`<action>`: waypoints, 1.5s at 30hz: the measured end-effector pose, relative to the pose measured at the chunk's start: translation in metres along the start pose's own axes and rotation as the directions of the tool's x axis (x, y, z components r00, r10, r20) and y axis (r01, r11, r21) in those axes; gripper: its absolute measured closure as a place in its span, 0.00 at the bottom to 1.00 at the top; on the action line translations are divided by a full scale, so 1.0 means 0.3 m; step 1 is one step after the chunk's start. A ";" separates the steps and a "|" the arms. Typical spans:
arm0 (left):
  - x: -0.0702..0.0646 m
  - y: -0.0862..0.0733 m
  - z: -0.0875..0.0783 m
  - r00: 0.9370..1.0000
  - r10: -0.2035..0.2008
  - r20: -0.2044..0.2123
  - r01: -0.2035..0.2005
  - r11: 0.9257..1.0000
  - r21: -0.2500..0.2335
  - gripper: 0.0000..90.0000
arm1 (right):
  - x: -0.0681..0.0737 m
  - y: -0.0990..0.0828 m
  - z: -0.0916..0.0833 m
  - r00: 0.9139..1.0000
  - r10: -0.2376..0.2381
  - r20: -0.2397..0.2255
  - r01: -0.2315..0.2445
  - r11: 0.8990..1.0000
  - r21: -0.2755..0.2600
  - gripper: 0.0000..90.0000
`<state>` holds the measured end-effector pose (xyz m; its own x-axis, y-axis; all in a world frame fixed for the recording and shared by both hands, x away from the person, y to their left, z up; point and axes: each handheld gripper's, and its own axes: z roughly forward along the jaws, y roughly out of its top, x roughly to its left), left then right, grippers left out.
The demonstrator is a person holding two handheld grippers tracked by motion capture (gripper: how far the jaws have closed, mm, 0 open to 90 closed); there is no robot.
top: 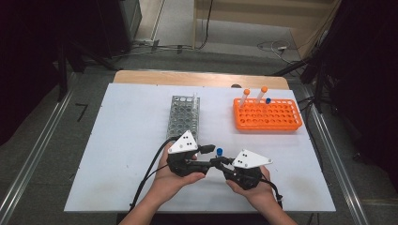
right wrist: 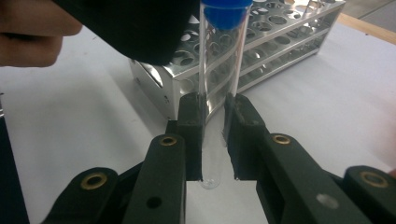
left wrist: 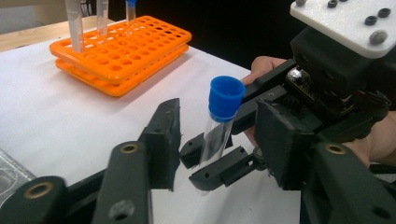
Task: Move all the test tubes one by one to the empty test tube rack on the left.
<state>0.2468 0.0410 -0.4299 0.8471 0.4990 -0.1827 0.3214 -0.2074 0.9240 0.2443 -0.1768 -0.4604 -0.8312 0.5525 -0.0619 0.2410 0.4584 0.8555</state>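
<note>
A clear tube with a blue cap [left wrist: 226, 97] stands upright a little above the white table [top: 126, 140], near its front edge. My right gripper [right wrist: 215, 135] is shut on the tube's lower half, and the tube's round bottom [right wrist: 211, 179] pokes out below the pads. My left gripper [left wrist: 219, 135] faces it from the left with its jaws either side of the tube and gaps on both sides, so it is open. In the high view the tube's cap [top: 219, 151] sits between the left gripper [top: 211, 156] and the right gripper [top: 223, 162].
A metal rack [top: 183, 117] holding one clear tube stands mid-table, just behind the hands. An orange rack [top: 267, 116] at the back right holds two orange-capped tubes and a blue-capped one. Cables trail off the table's front edge.
</note>
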 end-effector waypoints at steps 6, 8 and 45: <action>-0.007 0.000 0.006 1.000 0.014 0.004 -0.014 1.000 -0.004 0.74 | 0.015 0.003 0.005 1.000 -0.021 -0.012 0.021 1.000 0.003 0.83; -0.009 0.000 0.006 1.000 0.023 0.003 -0.023 1.000 -0.001 0.79 | 0.019 0.004 0.006 1.000 -0.027 -0.012 0.027 1.000 0.005 0.83; 0.108 0.088 -0.055 0.995 0.000 -0.103 -0.004 0.999 -0.034 0.85 | -0.175 -0.056 -0.152 0.991 0.123 -0.053 -0.127 0.988 -0.084 0.02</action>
<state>0.2758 0.0656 -0.4060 0.7992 0.5828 -0.1470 0.3036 -0.1804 0.9356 0.2610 -0.2453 -0.4480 -0.8208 0.5667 0.0713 0.3020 0.3246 0.8964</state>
